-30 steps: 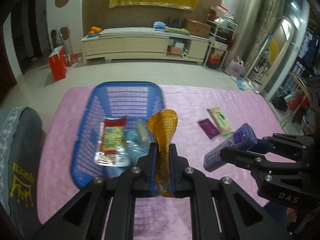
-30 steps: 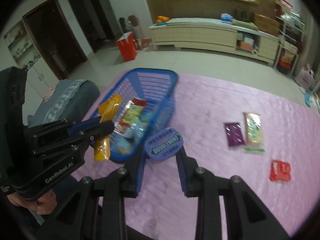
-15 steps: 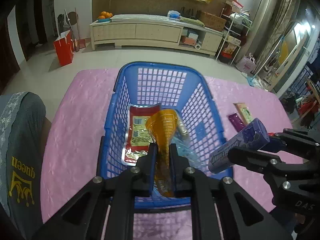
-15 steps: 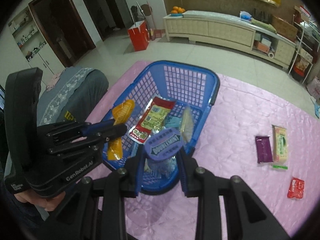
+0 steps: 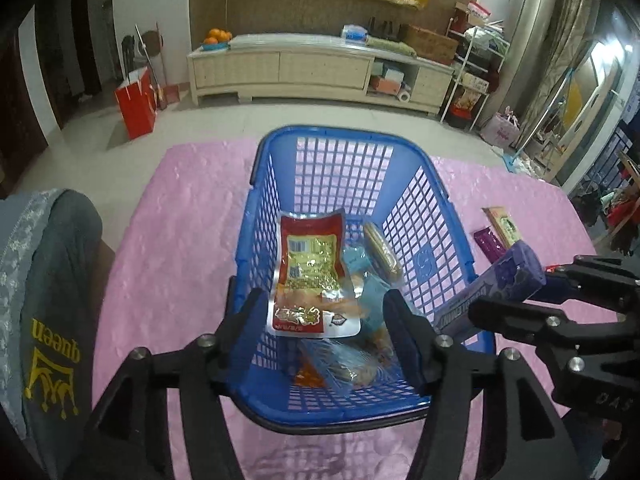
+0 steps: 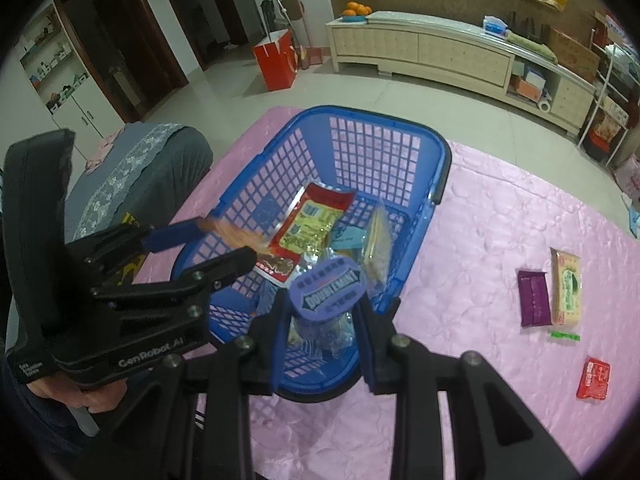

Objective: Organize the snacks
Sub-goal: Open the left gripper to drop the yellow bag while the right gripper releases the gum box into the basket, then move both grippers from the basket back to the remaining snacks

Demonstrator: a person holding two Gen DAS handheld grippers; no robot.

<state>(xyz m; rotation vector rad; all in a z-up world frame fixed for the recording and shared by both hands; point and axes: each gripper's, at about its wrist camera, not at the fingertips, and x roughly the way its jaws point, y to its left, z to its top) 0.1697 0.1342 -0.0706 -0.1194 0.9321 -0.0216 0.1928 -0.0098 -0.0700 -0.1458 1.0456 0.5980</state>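
Doublemint gum pack (image 6: 329,288), clamped in your right gripper (image 6: 320,312), hangs over the near end of the blue basket (image 6: 436,184), long axis pointing downward, while your left gripper (image 5: 320,316) is opening, empty.

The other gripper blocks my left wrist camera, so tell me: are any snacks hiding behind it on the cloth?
Observer: Yes. A red packet lies alone on the pink cloth, nearer us than the purple packet.
Child: Is my orange snack in the basket?
Observer: Not quite. The orange packet is a blur at the tips of the left fingers, which are opening, just above the basket.
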